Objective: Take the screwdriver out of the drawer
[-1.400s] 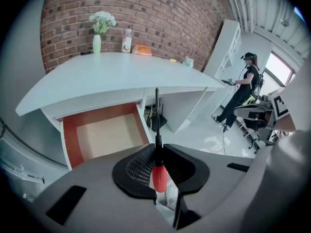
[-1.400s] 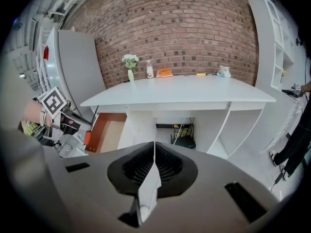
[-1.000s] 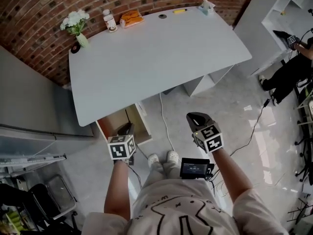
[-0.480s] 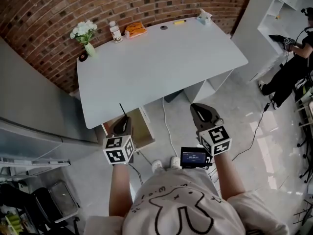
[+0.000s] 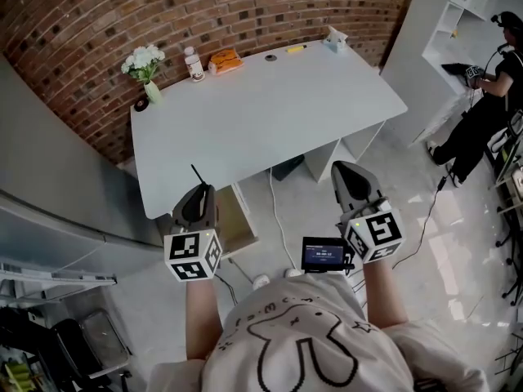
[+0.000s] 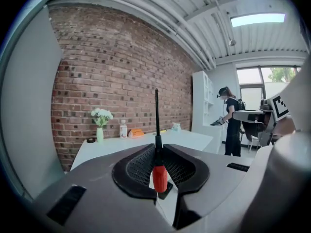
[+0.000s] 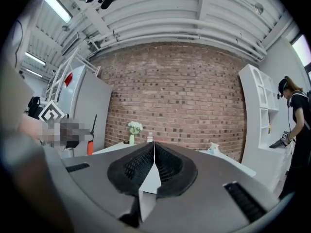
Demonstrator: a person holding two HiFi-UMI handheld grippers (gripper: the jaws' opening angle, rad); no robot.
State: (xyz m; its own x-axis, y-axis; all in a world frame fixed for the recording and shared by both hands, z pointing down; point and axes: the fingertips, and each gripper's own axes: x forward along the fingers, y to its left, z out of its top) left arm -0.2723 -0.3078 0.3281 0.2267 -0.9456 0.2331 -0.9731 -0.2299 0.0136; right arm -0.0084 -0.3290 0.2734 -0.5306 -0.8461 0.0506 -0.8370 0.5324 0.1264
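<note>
left gripper [image 6: 159,153] is clamped on the screwdriver [image 6: 159,173]. the jaws are only part way closed because the red handle is pinched between the pads. the black shaft sticks straight out past the tips and stands upright in the left gripper view. so the screwdriver is out of the drawer [image 5: 234,216] and up in the air, held by that gripper alone.

right gripper [image 7: 154,152] has its jaws together at the tips with nothing between them. it's off to the right of the left one, well apart, and both point toward the desk [image 5: 270,109]. in the right gripper view you can see the screwdriver off to its left, orange-red handle low and shaft pointing up.

in the head view the drawer is just right of the left gripper, under the near desk edge. it's open, with a wood-coloured inside.

past the tips of both grippers, along the far desk edge by the brick wall [image 5: 204,11], there are flowers [image 5: 144,59], a bottle [image 5: 194,62] and an orange pack [image 5: 225,59]. those sit more on the left gripper's side.

a small screen [image 5: 325,253] hangs between the two grippers, close beside the right one. a person [image 5: 484,96] stands way out past the right gripper's right side.
</note>
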